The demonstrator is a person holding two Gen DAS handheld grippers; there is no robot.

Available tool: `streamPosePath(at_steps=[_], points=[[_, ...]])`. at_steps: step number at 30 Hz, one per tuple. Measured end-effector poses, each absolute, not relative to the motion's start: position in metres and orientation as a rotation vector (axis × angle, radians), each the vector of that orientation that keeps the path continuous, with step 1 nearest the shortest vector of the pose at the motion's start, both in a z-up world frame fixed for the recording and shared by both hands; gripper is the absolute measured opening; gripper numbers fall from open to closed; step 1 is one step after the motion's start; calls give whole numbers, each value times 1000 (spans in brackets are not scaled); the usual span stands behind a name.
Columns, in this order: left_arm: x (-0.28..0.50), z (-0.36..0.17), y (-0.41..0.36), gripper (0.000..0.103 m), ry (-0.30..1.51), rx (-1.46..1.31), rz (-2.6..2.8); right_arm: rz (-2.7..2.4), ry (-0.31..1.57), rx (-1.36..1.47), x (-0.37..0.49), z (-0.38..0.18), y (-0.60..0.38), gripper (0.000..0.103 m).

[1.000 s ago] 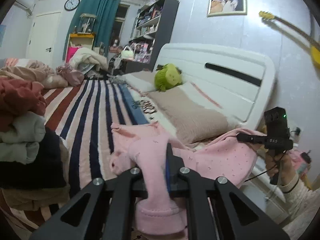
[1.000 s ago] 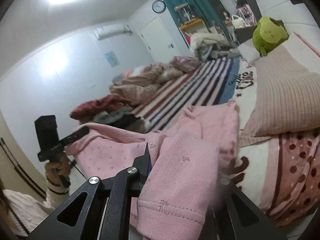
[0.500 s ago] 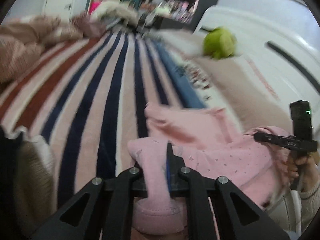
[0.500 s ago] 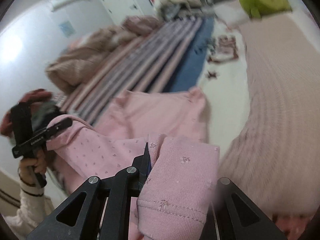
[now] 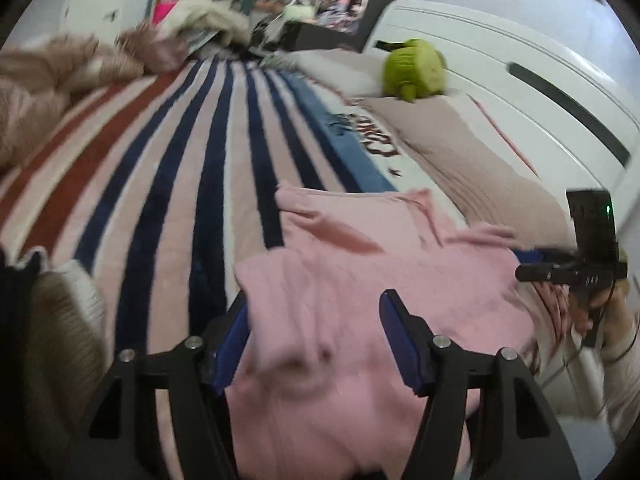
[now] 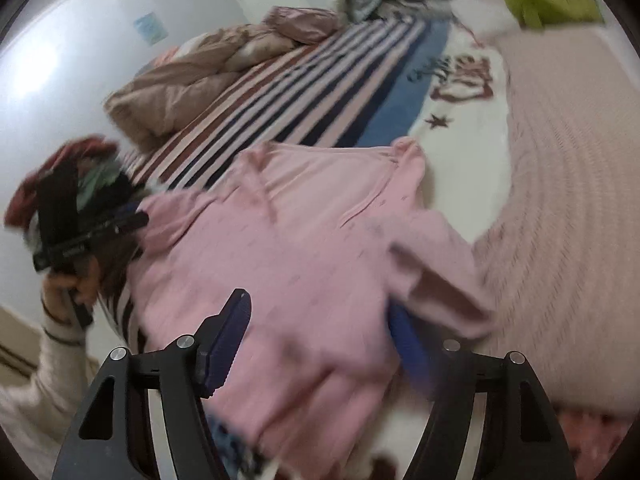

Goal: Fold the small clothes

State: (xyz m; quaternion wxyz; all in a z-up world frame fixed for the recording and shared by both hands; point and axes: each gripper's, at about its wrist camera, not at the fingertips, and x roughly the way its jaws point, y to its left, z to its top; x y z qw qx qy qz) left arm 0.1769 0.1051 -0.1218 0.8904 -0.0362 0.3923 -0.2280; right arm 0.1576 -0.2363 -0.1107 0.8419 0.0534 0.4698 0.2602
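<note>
A small pink garment (image 5: 360, 280) lies spread on the striped bedspread (image 5: 160, 168); it also shows in the right wrist view (image 6: 304, 240). My left gripper (image 5: 316, 336) is open, its blue pads on either side of the near hem, not clamping it. My right gripper (image 6: 320, 340) is open over the other near corner, where a sleeve is folded over. Each gripper shows in the other's view, the right one (image 5: 580, 268) at the garment's right edge and the left one (image 6: 80, 232) at its left edge.
A green plush toy (image 5: 416, 68) sits by the white headboard (image 5: 520, 64). A beige pillow (image 6: 572, 200) lies right of the garment. A heap of clothes (image 6: 80, 168) and a rumpled brown quilt (image 6: 188, 84) lie on the left.
Both grippers were shut on the pink garment and held it up; they lowered it onto the bed and have opened. The garment now lies flat.
</note>
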Motion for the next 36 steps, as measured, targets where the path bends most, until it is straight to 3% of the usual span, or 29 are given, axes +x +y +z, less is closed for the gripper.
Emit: streamPosePath(at_steps=[2,4,5,7,9,13,20,21,24,25,26,28,31,34,36], points=[[153,-118,102,59,807,-50,-509,565,974,80,134,-103,-230,58],[141,-122,96,57,827,-38,-532,583,972,67,116,-103,-223,37],[138,-124,96,53,840,-32,-539,581,975,62,113,-106,-221,32],[137,-140,87,28,896,-4,-541,570,1005,49,110,-118,-213,20],[143,-156,80,17,943,12,-536,553,1046,58,115,-135,-210,15],[163,-173,71,15,953,22,-490,492,1023,70,136,-144,-212,12],[266,-143,66,15,839,-30,-353,307,929,55,221,-132,-234,9],[283,-137,66,19,818,-32,-294,228,908,46,244,-129,-243,9],[321,-120,77,55,787,-52,-182,162,907,94,273,-124,-263,14],[323,-115,82,62,783,-65,-201,180,896,113,272,-119,-268,14],[319,-112,86,63,779,-74,-223,206,886,121,267,-116,-270,16],[306,-113,94,72,789,-82,-258,270,895,132,251,-115,-271,33],[290,-126,104,82,846,-97,-302,338,932,144,226,-122,-265,38],[273,-146,108,84,910,-84,-330,360,945,108,208,-131,-252,52],[262,-159,106,84,943,-65,-327,349,958,62,199,-136,-240,55]])
